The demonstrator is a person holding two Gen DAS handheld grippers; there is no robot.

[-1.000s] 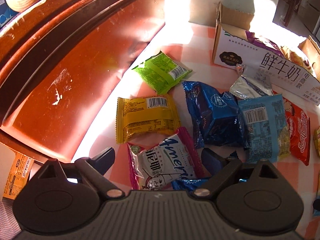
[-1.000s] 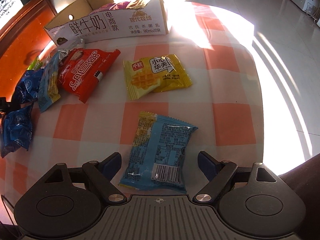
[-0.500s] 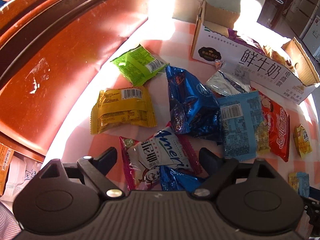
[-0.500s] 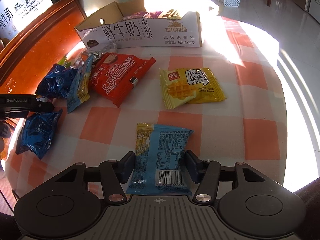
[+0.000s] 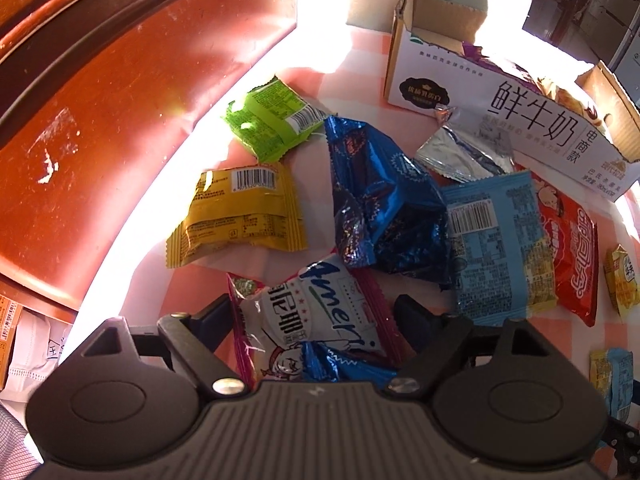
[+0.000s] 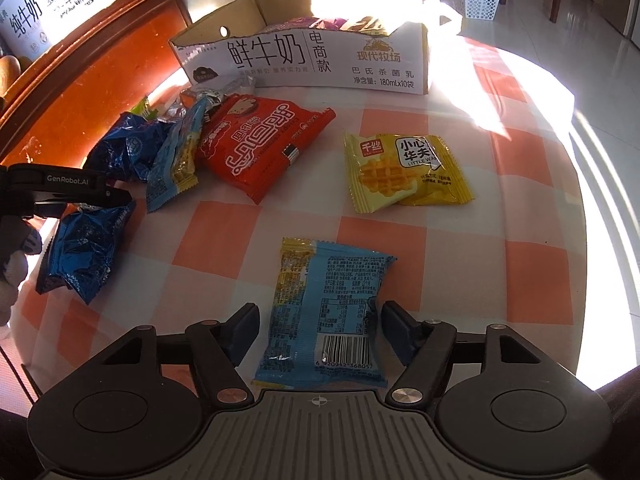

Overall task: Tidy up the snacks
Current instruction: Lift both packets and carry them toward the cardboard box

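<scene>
Right gripper (image 6: 318, 326) opening, its fingers (image 6: 244, 330) flanking but clear of the blue packet (image 6: 326, 316) on the checked worktop (image 6: 460, 272).

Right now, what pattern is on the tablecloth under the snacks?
Orange-and-white checked tablecloth, clearest in the right wrist view.

Between your left gripper (image 5: 314, 314)'s black fingers lies a white packet (image 5: 316, 320) with blue lettering and magenta edges, over a glossy blue wrapper (image 5: 340, 366). Ahead of it you see a mustard-yellow packet (image 5: 240, 210), a lime-green packet (image 5: 272, 120), a crinkled dark blue foil bag (image 5: 384, 204) and a silver pouch (image 5: 464, 152). Between your right gripper (image 6: 318, 328)'s black fingers is a light blue packet (image 6: 326, 312) with a yellow strip. Beyond it: a yellow waffle-print packet (image 6: 404, 172), a red packet (image 6: 260, 144) with white characters, a white carton (image 6: 304, 60) with black lettering, all on an orange-and-white checked cloth (image 6: 460, 260).
</scene>
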